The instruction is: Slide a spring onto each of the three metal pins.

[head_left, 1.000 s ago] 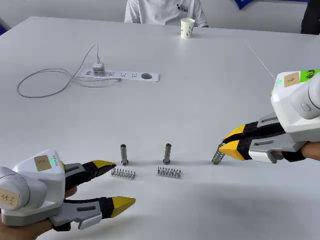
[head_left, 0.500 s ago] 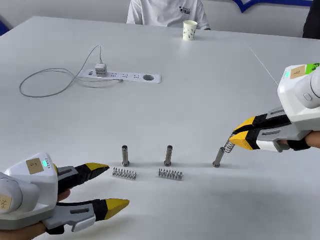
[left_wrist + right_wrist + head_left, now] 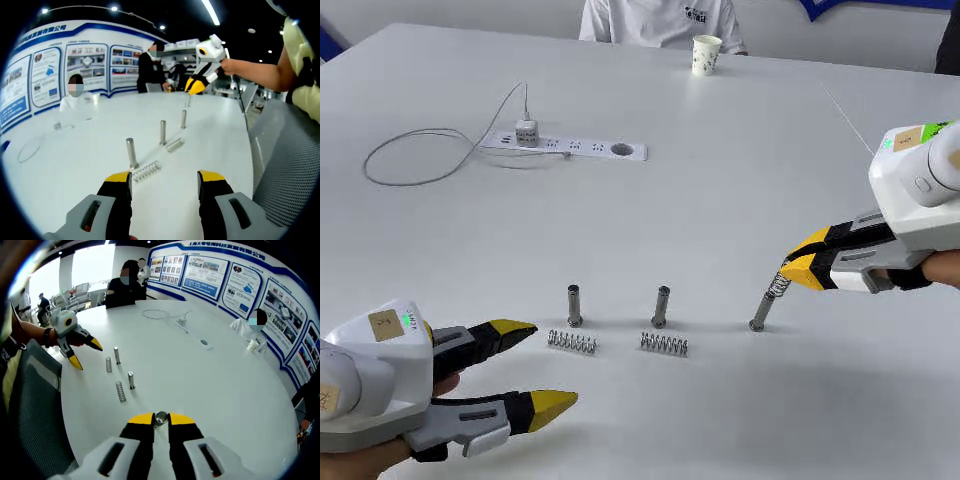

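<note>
Three metal pins stand in a row on the white table: the left pin (image 3: pixel 574 305), the middle pin (image 3: pixel 661 306) and the right pin (image 3: pixel 761 312), which leans to the right. My right gripper (image 3: pixel 800 268) is shut on a spring (image 3: pixel 778 285) whose lower end meets the right pin's top. In the right gripper view that spring (image 3: pixel 161 417) shows end-on between the shut jaws. Two loose springs (image 3: pixel 571 341) (image 3: pixel 663 344) lie in front of the left and middle pins. My left gripper (image 3: pixel 542 365) stands open just left of them, holding nothing.
A white power strip (image 3: pixel 565 148) with a plugged charger and looped cable lies at the far left. A paper cup (image 3: pixel 706 55) stands at the far edge, in front of a seated person. The table (image 3: pixel 720 200) is bare between the strip and the pins.
My right gripper has risen with the spring from table level to the top of the right pin, which now shows below it. The left gripper stays open and has barely moved.
</note>
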A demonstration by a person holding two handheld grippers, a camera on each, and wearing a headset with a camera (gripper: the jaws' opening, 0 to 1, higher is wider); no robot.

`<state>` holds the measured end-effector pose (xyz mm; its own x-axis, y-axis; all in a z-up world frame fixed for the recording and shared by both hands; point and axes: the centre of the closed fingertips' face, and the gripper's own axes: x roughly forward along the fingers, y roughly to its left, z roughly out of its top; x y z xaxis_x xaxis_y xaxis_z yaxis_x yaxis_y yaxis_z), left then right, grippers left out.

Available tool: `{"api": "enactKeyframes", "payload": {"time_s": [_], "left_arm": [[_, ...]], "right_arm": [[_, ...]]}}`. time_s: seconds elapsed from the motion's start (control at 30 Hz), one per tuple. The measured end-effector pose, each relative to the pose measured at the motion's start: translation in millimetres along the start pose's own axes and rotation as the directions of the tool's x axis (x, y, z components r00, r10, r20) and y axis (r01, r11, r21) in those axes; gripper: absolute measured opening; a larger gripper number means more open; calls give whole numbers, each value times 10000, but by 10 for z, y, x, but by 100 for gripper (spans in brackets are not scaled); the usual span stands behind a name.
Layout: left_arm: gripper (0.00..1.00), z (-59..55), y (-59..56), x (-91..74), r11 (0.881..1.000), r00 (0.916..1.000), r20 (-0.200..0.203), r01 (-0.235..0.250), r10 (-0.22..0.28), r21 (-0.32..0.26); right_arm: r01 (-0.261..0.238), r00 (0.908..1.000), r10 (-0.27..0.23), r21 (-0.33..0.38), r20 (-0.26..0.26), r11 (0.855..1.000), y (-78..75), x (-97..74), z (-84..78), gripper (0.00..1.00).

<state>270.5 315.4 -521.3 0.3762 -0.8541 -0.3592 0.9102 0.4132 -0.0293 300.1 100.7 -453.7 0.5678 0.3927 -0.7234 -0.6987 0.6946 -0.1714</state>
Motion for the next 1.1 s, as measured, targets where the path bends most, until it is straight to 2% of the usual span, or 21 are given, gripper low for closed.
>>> {"api": "enactKeyframes", "payload": {"time_s": [0.67,1.1], "left_arm": [[53,-28,36,0,9999,10000,-15,-80,80,-128],[53,-35,11,-3,9999,9999,-52,-89,88,-139]], "right_arm": [[-169,9995,168,-39,-251,9998,-22,130,-68,11],[-246,9986,243,-58,-478,9997,-12,207,-148,11]]}}
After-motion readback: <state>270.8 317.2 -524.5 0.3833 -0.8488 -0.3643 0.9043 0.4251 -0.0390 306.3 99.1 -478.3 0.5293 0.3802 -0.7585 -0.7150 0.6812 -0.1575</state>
